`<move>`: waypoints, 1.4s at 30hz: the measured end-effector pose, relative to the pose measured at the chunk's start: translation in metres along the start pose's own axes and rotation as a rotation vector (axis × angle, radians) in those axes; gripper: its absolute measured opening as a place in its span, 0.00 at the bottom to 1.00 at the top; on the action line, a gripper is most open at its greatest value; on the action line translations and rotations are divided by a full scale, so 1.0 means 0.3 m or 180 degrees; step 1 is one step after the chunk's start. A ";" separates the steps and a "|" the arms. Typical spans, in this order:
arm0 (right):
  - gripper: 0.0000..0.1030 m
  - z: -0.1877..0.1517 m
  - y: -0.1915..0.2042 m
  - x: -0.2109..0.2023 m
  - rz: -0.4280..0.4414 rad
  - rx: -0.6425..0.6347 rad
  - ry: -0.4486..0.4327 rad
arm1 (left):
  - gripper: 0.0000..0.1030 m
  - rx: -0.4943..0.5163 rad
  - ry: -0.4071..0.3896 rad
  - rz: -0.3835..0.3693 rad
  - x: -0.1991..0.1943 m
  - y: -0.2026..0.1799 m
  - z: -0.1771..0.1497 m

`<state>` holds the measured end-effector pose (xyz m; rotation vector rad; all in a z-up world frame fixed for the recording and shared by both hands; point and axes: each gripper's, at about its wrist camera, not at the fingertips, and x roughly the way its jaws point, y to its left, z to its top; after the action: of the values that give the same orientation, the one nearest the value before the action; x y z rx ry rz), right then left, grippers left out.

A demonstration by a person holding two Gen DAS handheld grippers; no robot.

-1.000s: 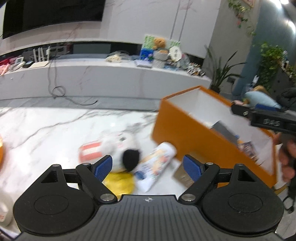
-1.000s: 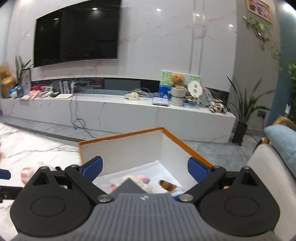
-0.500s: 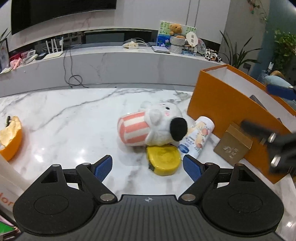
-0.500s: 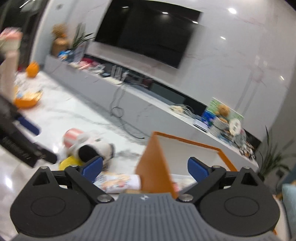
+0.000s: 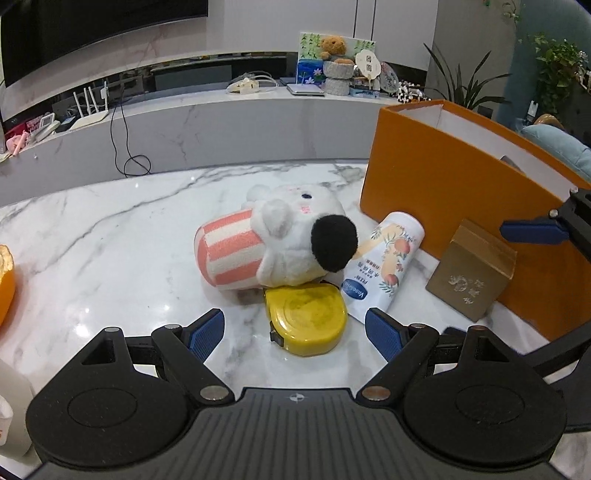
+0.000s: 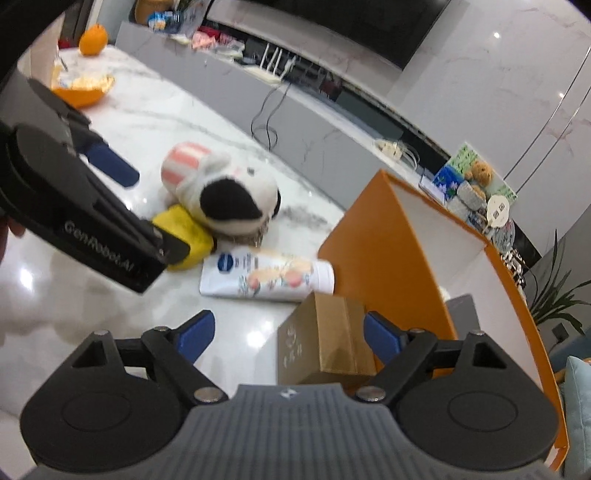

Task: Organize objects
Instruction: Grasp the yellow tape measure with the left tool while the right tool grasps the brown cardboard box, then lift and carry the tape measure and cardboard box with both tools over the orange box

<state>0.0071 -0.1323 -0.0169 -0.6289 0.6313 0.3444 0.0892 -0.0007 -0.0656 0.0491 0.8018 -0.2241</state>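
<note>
In the left wrist view my left gripper (image 5: 295, 332) is open, low over the marble table (image 5: 110, 240). A yellow tape measure (image 5: 306, 317) lies between its fingers, untouched. Behind it lie a white plush toy (image 5: 280, 243) with a black nose and pink stripes, and a lotion tube (image 5: 380, 269). A gold box (image 5: 469, 273) leans on the tall orange box (image 5: 443, 184). My right gripper (image 6: 288, 334) straddles the gold box (image 6: 321, 343) with its jaws closing. The right pad is at the box's side and the left pad stands well clear. One of its fingers (image 5: 532, 232) shows in the left wrist view.
An orange bowl of peel (image 6: 79, 86) and an orange (image 6: 94, 35) sit at the table's far left. A white bottle (image 5: 9, 406) stands by my left gripper. A long grey TV console (image 5: 221, 122) runs behind the table, with plants (image 5: 461, 85) to the right.
My right gripper swung and rolled from over the orange box's inside down to the gold box, and its jaws narrowed. My left gripper sank toward the yellow tape measure.
</note>
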 end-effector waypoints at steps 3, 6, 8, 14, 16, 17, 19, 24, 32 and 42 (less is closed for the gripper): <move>0.78 -0.006 0.012 0.011 0.0108 -0.0079 0.0135 | 0.96 -0.0028 0.0012 0.0014 0.005 0.003 0.003; 0.46 0.018 -0.025 -0.056 0.0747 0.0044 0.0101 | 0.96 -0.0039 0.0011 0.0029 -0.002 0.006 0.005; 0.56 0.026 -0.071 -0.087 0.0831 0.0440 0.0058 | 0.96 -0.0031 0.0000 0.0030 -0.006 0.005 0.008; 0.72 -0.004 -0.031 -0.077 -0.0064 0.0072 -0.0122 | 0.96 -0.0050 0.0042 0.0019 0.014 -0.005 0.007; 0.72 -0.015 -0.029 -0.051 -0.0140 0.0041 -0.0043 | 0.96 -0.0063 0.0053 0.0024 0.024 -0.009 0.006; 0.72 -0.019 -0.024 -0.040 -0.0182 0.0003 -0.0017 | 0.96 -0.0072 0.0055 0.0029 0.029 -0.010 0.005; 0.72 -0.009 -0.015 -0.024 -0.0242 -0.0074 0.0014 | 0.96 -0.0088 0.0052 0.0035 0.039 -0.010 0.006; 0.73 -0.013 -0.003 0.031 -0.0308 -0.0158 0.0109 | 0.96 -0.0047 -0.0010 0.0114 0.045 -0.016 0.005; 0.69 -0.013 0.022 0.056 -0.0312 -0.0272 0.0236 | 0.68 -0.0051 0.0084 -0.0024 0.075 0.001 -0.001; 0.50 0.016 -0.075 -0.008 0.0254 0.0225 0.0217 | 0.59 -0.0102 0.0350 -0.0117 0.025 0.008 -0.017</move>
<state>0.0182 -0.1468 -0.0026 -0.5504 0.7321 0.3747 0.0911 0.0010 -0.0748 0.0167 0.9163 -0.2448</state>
